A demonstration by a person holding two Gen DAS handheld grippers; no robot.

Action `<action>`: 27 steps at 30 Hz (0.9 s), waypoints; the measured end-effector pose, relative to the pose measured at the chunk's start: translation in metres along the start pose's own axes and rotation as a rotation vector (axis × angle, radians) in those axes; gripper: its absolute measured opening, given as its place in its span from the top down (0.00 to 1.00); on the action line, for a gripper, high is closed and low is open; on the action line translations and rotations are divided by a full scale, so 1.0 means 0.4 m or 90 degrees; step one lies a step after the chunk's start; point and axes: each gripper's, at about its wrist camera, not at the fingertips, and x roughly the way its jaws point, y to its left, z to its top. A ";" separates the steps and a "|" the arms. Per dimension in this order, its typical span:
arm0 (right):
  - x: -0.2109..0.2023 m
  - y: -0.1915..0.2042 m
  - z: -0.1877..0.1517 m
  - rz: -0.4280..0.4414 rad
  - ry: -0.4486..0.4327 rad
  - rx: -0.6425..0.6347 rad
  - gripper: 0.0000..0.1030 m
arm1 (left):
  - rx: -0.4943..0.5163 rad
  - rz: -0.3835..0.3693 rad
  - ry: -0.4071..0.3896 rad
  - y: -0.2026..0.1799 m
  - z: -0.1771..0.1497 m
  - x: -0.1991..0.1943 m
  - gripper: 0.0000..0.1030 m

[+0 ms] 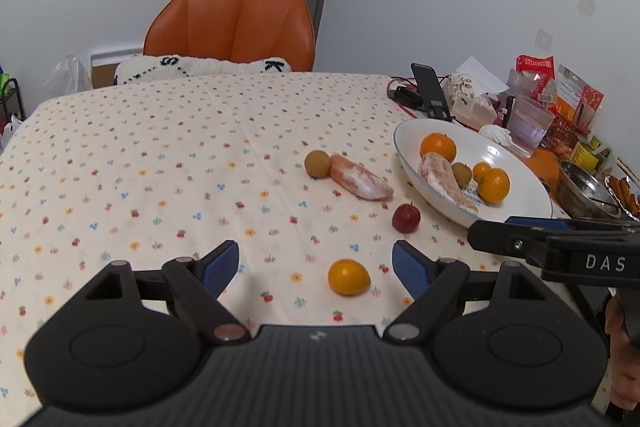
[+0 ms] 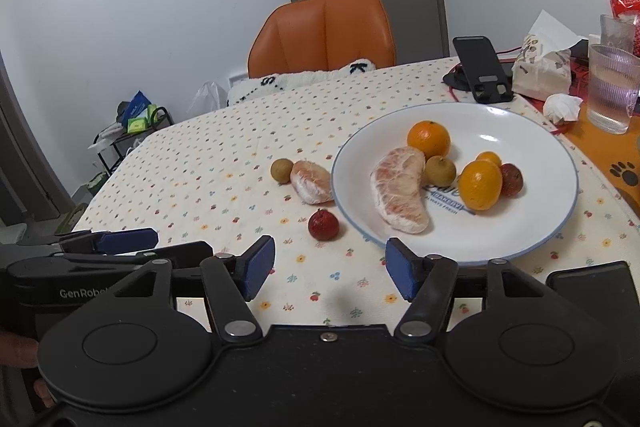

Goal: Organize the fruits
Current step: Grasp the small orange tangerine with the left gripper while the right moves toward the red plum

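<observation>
My left gripper [image 1: 316, 265] hovers low over the tablecloth, open, with a small orange [image 1: 349, 277] lying on the cloth between its fingers, nearer the right one. Further on lie a red fruit [image 1: 406, 218] [image 2: 323, 225], a peeled pomelo segment [image 1: 362, 179] [image 2: 312, 183] and a brown longan [image 1: 318, 165] [image 2: 282, 170]. The white plate [image 1: 520, 163] [image 2: 520, 131] holds a big orange [image 2: 429, 139], a pomelo segment [image 2: 400, 193], a longan [image 2: 440, 171], two small oranges [image 2: 480, 185] and a red fruit [image 2: 511, 179]. My right gripper [image 2: 331, 269] is open and empty at the plate's near rim.
An orange chair [image 1: 232, 27] stands at the table's far side. Behind the plate sit a phone stand [image 2: 486, 71], a paper bag [image 2: 542, 71], a crumpled tissue [image 2: 562, 107] and a ribbed glass [image 2: 612, 87]. Snack packets and a metal bowl [image 1: 586, 191] crowd the right edge.
</observation>
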 end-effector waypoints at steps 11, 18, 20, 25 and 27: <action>0.008 0.011 -0.006 0.005 -0.001 0.000 0.22 | 0.002 -0.034 0.009 -0.008 -0.024 0.020 0.35; 0.013 0.007 -0.007 0.019 0.002 0.012 0.21 | 0.000 -0.046 0.017 -0.016 -0.031 0.045 0.51; 0.018 0.008 -0.008 0.019 0.006 0.015 0.21 | 0.001 -0.046 0.018 -0.018 -0.033 0.054 0.63; 0.033 0.010 -0.011 0.027 0.011 0.022 0.22 | 0.000 -0.039 0.013 -0.006 -0.030 0.058 0.77; 0.042 0.016 -0.011 0.026 0.011 0.018 0.22 | -0.004 -0.032 0.007 0.004 -0.024 0.052 0.77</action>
